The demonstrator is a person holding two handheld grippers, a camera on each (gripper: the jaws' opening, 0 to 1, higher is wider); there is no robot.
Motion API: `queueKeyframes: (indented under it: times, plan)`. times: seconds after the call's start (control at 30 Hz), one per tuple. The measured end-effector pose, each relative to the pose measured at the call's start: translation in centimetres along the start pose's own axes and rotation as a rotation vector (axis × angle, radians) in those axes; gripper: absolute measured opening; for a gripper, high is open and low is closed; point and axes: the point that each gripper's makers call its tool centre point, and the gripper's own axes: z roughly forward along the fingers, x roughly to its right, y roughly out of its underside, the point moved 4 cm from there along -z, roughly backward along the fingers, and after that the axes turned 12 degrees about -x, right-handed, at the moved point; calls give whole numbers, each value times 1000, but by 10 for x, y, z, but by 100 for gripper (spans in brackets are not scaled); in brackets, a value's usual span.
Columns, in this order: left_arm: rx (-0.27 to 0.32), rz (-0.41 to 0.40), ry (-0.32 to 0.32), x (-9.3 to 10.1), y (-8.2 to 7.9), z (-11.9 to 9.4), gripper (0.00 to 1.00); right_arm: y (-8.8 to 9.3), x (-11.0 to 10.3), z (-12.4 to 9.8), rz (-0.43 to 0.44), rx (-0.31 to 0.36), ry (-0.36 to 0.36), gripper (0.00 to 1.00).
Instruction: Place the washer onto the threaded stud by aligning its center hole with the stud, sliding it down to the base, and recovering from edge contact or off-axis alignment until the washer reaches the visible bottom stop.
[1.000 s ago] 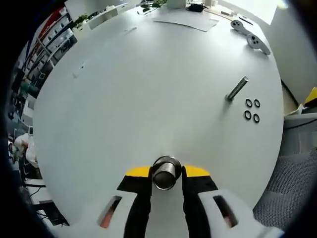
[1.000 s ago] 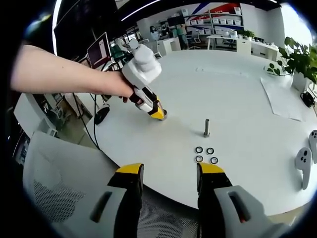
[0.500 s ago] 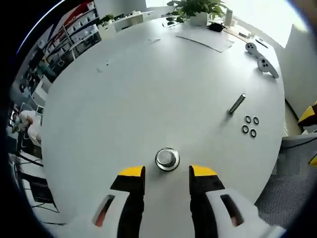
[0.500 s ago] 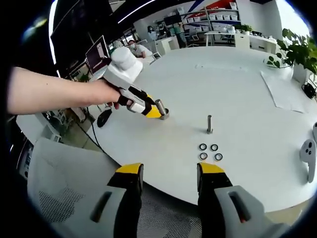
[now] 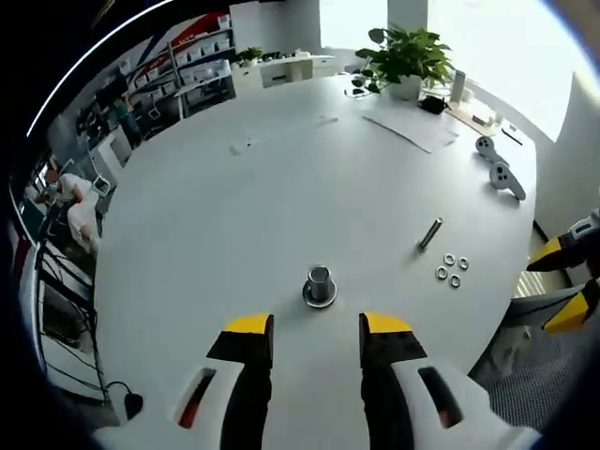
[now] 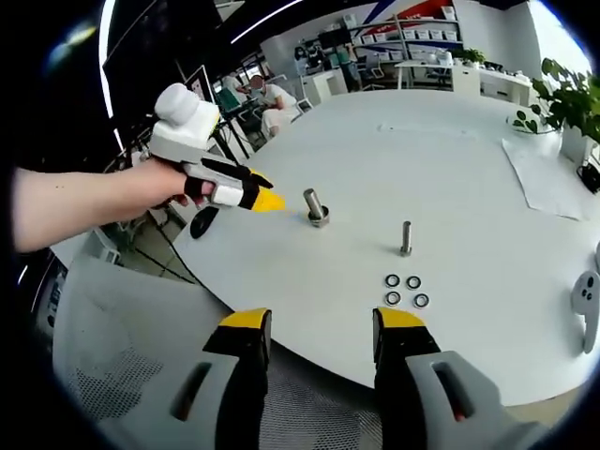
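A short metal post on a flanged base (image 5: 319, 284) stands upright on the white table (image 5: 262, 206), just beyond my open left gripper (image 5: 317, 328), whose jaws hold nothing. In the right gripper view the same post (image 6: 315, 206) stands right of the hand-held left gripper (image 6: 255, 197), apart from it. A slim upright stud (image 6: 405, 238) stands further right, with several dark washers (image 6: 403, 290) lying flat in front of it. The stud (image 5: 429, 233) and washers (image 5: 448, 269) also appear in the left gripper view. My right gripper (image 6: 322, 323) is open and empty, back beyond the table's edge.
Two white hand controllers (image 5: 502, 173) lie near the table's far side, with a paper sheet (image 5: 408, 127) and a potted plant (image 5: 403, 56). A grey mesh chair (image 6: 122, 375) sits under my right gripper. The right gripper's yellow tips (image 5: 562, 253) enter the left gripper view.
My left gripper opened, let go of the flanged post and drew back from it. The post now stands alone on the table. The right gripper has hardly moved.
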Motion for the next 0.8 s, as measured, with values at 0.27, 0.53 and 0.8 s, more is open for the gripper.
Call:
queueKeyframes:
  times: [0.27,0.53,0.8]
  plan:
    - [53,-47,37,16,8,-17,36,-2,-3,1,-31,5,3,46]
    - [134,-119,94,30,15,-40,36,1,4,1,-51,-12,45,46]
    - [231,-69,129,43,16,-72,36,-2,4,0,-68,13,60,46]
